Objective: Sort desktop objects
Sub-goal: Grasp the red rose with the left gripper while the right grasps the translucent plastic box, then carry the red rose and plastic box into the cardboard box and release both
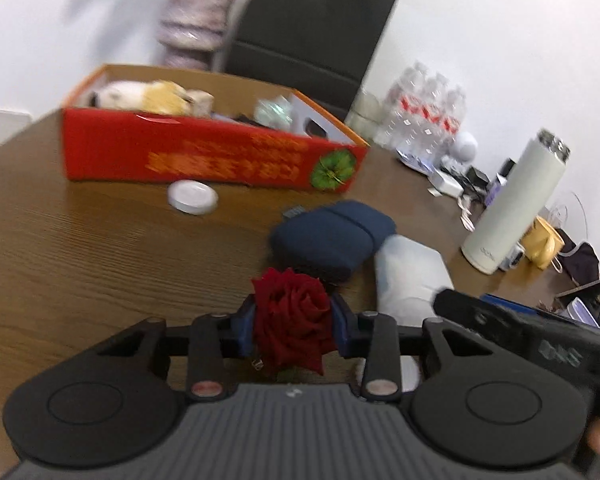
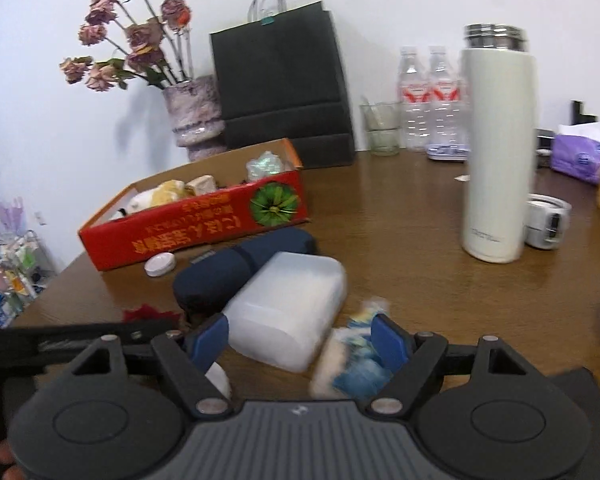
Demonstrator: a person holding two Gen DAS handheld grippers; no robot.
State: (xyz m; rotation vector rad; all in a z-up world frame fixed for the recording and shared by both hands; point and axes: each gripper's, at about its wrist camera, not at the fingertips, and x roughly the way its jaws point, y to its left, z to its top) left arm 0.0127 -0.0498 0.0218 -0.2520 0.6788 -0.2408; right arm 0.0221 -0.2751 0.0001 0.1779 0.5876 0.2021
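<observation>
My left gripper (image 1: 294, 322) is shut on a red rose (image 1: 292, 316) and holds it above the brown table (image 1: 100, 264). A red cardboard box (image 1: 204, 156) with several items inside stands ahead. A dark blue case (image 1: 328, 236) and a translucent white box (image 1: 412, 276) lie near the rose. My right gripper (image 2: 300, 340) is open over the translucent white box (image 2: 288, 312), with a blue-and-white wrapped snack (image 2: 352, 364) by its right finger. The red box (image 2: 196, 224) and blue case (image 2: 240, 268) show beyond.
A white round lid (image 1: 192, 197) lies before the red box. A tall white thermos (image 2: 496, 152) stands right. A black paper bag (image 2: 280, 80), a vase of dried flowers (image 2: 194, 120), water bottles (image 2: 428, 96) and a purple tissue pack (image 2: 576, 156) line the back.
</observation>
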